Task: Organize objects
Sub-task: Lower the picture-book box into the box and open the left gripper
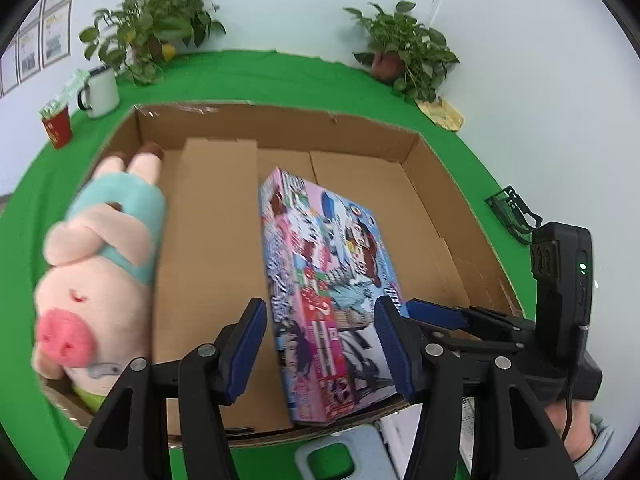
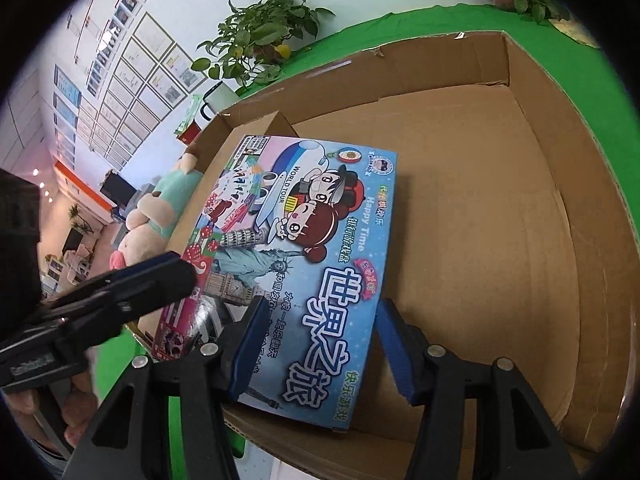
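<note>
Wide, shallow brown cardboard box sits on the green-covered counter. Colourful rectangular board-game box with cartoon artwork lies inside it, near end resting at the cardboard box's near wall, at 6 o'clock.

Left gripper: blue-padded fingers apart, straddling the near end of the game box; whether the pads touch it, cannot tell. Right gripper: fingers apart, also either side of the near end; contact not discernible.

Pink plush pig in a teal shirt lies along the cardboard box's wall at 9 o'clock in the left wrist view. White enamel mug and red paper cup at 10 o'clock on the counter; potted green plants at 11 and 1 o'clock.
</note>
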The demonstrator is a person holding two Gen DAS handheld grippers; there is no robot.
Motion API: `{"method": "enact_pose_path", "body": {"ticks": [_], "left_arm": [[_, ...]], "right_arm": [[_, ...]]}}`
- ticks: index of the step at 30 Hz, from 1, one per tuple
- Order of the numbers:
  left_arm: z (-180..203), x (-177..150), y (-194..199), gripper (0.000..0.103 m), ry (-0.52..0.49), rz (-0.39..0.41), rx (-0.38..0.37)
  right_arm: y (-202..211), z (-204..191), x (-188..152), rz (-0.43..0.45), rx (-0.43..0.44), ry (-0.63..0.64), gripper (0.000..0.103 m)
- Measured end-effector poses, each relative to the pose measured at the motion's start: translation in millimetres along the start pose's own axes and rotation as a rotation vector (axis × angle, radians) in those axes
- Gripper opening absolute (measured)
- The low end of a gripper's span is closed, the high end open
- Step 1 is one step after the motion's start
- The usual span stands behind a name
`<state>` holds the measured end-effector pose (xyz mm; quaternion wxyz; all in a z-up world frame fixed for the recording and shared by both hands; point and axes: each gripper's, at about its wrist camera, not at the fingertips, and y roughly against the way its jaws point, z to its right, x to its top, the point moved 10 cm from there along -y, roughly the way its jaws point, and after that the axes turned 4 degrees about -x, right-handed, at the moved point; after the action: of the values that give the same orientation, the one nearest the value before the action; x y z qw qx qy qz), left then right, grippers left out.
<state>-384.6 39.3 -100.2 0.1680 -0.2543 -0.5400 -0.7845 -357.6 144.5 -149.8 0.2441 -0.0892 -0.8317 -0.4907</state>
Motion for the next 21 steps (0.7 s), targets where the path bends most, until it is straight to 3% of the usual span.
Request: {"method": "enact_pose_path", "body": {"ticks": [4,9,12,18,21], "left_arm": [[-25,0,19,0.057,-0.024,0.033,0.087],[-59,-13,14,0.057,0.011,-0.016,0.149],[-68,-27,4,0.059,0.057,-0.070,0.115],[-68,-33,3,0.068,0.077,-0.059,0.084],[-66,-38,3,0.069,0.074,-0.060,0.081]], "right_arm": [[-4,7,1,-0.021,-0.014,-0.013,0.056],[-12,6,5,-0.033,-0.037,-0.003,0.057],[-15,4,7,-0.038,-0.056,0.022,0.057],[-17,3,7,-0.043,-0.093,0.051,0.058],[-15,1,6,-0.039,-0.092,0.058,0.066]]}}
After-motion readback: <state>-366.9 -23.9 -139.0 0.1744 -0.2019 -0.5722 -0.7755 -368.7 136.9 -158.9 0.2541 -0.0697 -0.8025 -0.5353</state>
